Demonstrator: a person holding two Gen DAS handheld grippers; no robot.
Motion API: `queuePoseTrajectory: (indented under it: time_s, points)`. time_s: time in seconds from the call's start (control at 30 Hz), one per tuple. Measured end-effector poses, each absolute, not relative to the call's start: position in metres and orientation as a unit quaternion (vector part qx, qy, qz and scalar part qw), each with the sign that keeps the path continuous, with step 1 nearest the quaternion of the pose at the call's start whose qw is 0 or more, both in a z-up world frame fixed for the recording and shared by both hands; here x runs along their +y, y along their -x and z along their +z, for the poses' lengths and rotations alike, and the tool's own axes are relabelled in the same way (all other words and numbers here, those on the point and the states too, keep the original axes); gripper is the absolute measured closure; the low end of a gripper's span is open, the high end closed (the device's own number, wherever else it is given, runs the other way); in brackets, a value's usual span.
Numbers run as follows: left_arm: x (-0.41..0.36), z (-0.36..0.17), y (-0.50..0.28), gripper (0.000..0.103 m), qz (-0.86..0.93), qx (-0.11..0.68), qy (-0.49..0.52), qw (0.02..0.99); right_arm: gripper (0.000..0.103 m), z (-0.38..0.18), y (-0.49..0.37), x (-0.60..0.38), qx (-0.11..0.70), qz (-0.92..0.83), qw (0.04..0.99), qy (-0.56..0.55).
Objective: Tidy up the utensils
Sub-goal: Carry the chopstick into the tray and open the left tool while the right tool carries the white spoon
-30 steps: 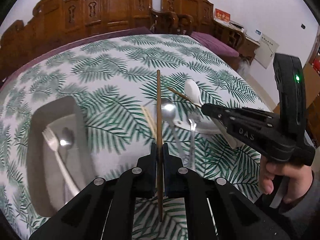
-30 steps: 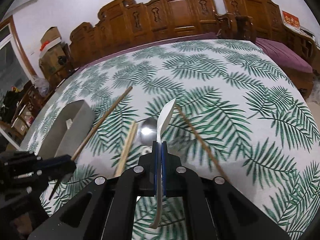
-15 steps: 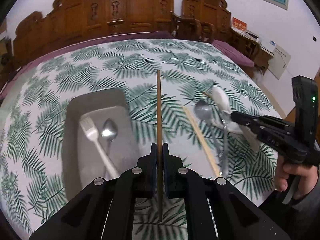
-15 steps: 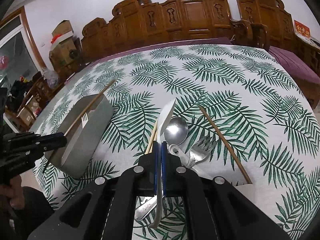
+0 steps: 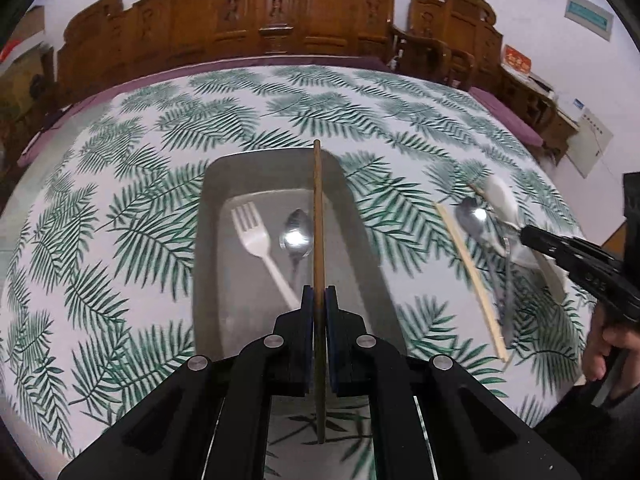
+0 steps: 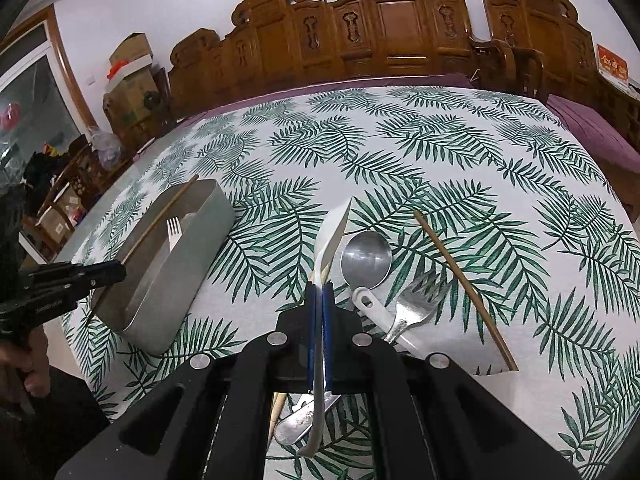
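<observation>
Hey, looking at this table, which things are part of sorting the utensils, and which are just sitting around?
Part of the job:
- grey tray holding a white fork and a small metal spoon
- dark chopstick in the left gripper
- white spoon in the right gripper
- large metal spoon, metal fork, loose chopstick

Just lying about:
- carved wooden chairs
- cardboard boxes

Below your right jaws, the pale chopstick [image 6: 279,407] and metal spoon handle [image 6: 298,420] pass behind the gripper body. Right of your left jaws, the loose utensils [image 5: 486,236] are motion-blurred.
</observation>
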State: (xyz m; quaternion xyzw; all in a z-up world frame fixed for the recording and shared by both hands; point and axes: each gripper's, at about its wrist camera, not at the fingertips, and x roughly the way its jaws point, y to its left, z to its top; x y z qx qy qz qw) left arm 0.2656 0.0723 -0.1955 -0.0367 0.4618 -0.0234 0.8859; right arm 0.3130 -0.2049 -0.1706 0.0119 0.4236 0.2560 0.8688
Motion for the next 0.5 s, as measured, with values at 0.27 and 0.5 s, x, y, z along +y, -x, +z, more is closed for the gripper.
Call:
queuePoseTrajectory:
  time_s: [0.27, 0.5]
  points:
    - [0.092, -0.207, -0.275, 0.098, -0.005, 0.467, 0.056, 0.883, 0.099, -0.174, -0.313, -0.2, 0.427, 0.259, 0.866, -0.004]
    - [0.103, -0.207, -0.277, 0.098, -0.004, 0.456, 0.068, 0.887, 0.099, -0.175, -0.308, -0.191, 0.43, 0.266, 0.863, 0.009]
